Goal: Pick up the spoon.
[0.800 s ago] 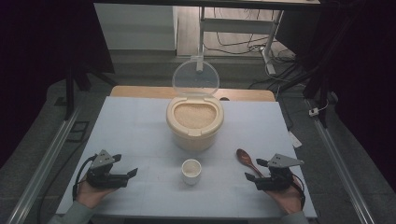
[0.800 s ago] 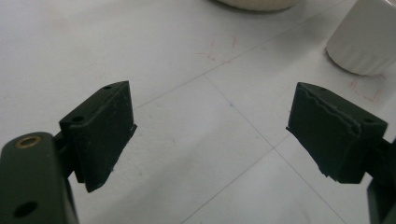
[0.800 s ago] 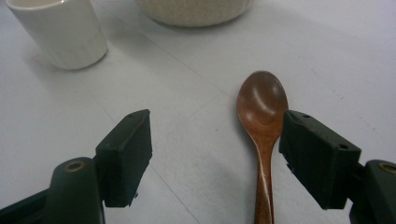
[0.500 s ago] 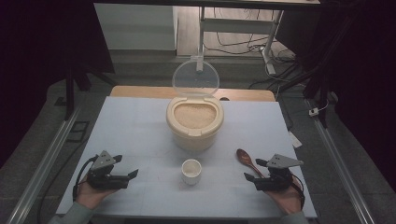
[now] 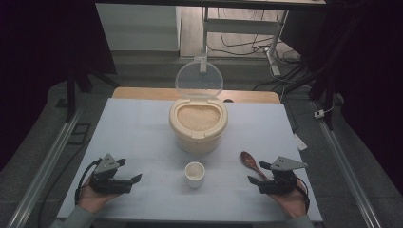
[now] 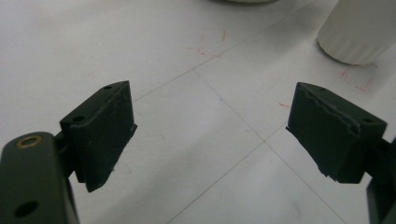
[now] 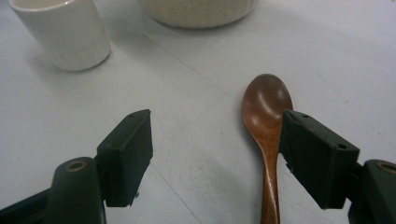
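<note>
A cream rice container [image 5: 198,124] with its clear lid [image 5: 199,79] tipped up stands mid-table, full of rice. In front of it sits a small white cup [image 5: 194,174], also seen in the left gripper view [image 6: 359,30] and the right gripper view [image 7: 63,33]. A brown wooden spoon [image 5: 250,162] lies at the right, and the right gripper view has its bowl [image 7: 266,105] just inside the right jaw. My left gripper [image 5: 130,172] rests open at the front left over bare table [image 6: 210,135]. My right gripper [image 5: 256,173] is open beside the spoon, nothing between its jaws [image 7: 215,154].
The white table top [image 5: 142,128] has faint grid lines and red marks [image 6: 212,44]. Metal rails [image 5: 47,166] run along both sides. A desk frame and cables [image 5: 242,42] stand behind the far edge. A paper scrap [image 5: 299,141] hangs at the right edge.
</note>
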Demonstrator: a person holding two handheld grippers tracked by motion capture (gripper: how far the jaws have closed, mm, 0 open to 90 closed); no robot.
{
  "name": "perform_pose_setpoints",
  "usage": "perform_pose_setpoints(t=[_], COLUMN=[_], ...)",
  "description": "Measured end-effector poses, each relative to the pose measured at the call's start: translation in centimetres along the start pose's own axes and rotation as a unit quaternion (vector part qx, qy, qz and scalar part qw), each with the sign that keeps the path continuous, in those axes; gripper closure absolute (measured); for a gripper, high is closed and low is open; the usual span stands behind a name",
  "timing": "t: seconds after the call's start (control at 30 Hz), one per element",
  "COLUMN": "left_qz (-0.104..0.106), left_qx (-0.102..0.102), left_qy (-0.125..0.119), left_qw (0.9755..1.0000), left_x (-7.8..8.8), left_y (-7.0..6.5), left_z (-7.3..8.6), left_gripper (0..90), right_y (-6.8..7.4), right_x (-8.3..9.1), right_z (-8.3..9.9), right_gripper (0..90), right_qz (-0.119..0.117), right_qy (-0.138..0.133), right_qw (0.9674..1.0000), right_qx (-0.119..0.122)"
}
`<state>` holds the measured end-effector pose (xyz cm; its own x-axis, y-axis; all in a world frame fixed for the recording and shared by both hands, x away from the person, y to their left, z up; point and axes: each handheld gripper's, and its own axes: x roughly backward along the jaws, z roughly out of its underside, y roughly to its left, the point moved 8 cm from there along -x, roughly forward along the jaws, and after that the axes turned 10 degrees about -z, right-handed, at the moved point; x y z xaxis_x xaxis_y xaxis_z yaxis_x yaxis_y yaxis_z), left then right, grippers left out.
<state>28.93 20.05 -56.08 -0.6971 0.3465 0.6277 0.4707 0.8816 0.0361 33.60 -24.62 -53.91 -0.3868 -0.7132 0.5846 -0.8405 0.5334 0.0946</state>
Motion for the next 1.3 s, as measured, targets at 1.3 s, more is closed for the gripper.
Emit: perform_pose_setpoints(t=[1.3], left_qz=[-0.002], left_qx=[-0.009], left_qy=[0.016], left_qw=[0.9998], left_x=[-0.5], left_y=[-0.1], left_z=[0.5], left_gripper=[14.8], right_y=[-3.1], right_x=[1.9], right_z=[0.3], right_gripper=[33.2], right_qz=[0.050], right_qy=[0.241], right_qw=[0.9633], right_qx=[-0.107])
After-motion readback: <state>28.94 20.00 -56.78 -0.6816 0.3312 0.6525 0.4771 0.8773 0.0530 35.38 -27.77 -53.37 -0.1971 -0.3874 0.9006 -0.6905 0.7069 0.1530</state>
